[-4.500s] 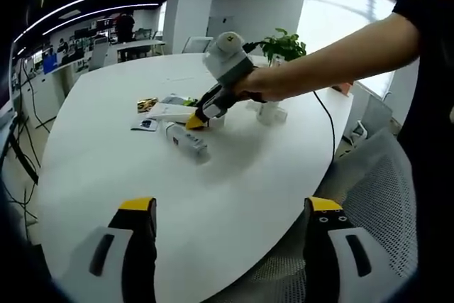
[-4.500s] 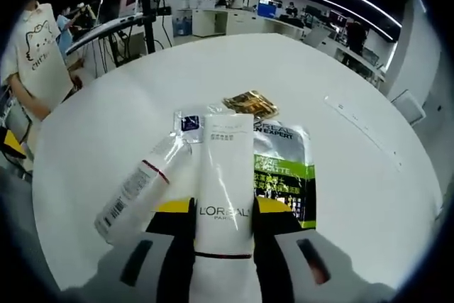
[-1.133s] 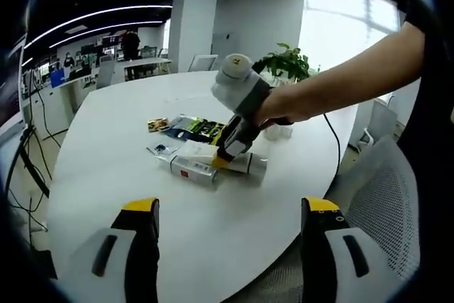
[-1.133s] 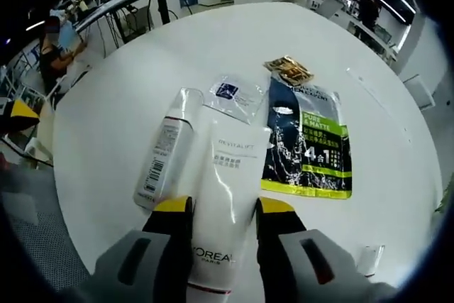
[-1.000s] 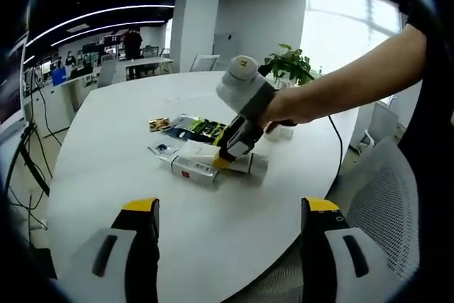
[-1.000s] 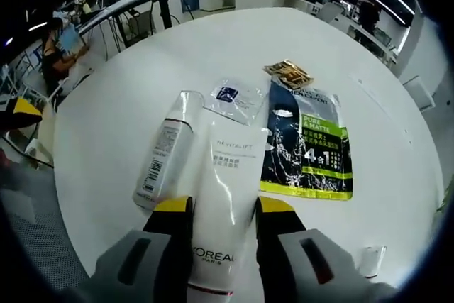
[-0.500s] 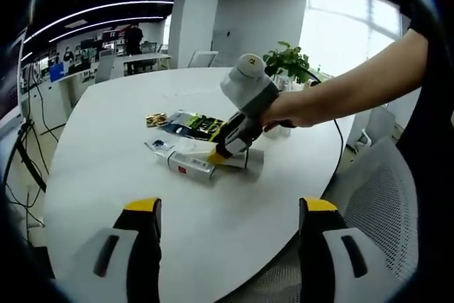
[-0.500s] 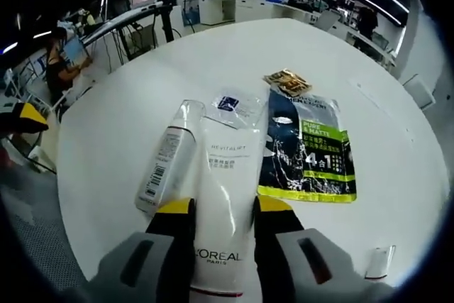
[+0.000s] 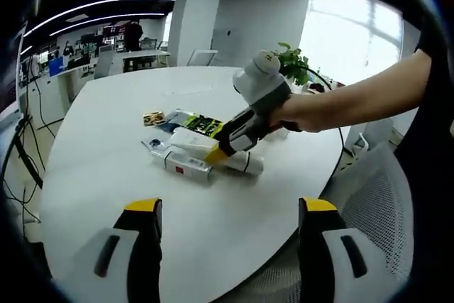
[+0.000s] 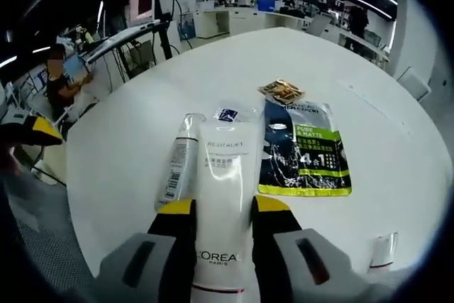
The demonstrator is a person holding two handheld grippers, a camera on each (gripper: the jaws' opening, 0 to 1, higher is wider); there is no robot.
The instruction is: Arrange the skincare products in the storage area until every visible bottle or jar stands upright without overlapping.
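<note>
My right gripper (image 10: 223, 209) is shut on a white L'Oreal tube (image 10: 225, 175), gripping it near its cap end. In the left gripper view the same gripper (image 9: 221, 152) holds the tube (image 9: 190, 140) tilted, its flat end up off the white table (image 9: 106, 154). A slim white bottle (image 10: 181, 164) lies on its side just left of the tube, and it lies near the tube (image 9: 181, 164) in the left gripper view too. My left gripper (image 9: 230, 209) hangs open over the table's near edge, with nothing between its jaws.
A dark green sachet (image 10: 303, 148), a gold packet (image 10: 283, 91) and a small clear sachet (image 10: 230, 113) lie flat beyond the tube. A potted plant (image 9: 292, 63) stands at the far side. A mesh chair (image 9: 386, 196) is by the table's edge.
The right gripper has risen and moved right with the tube, lifting its flat end off the table. The lying bottle and the sachets stay put. The left gripper stays open.
</note>
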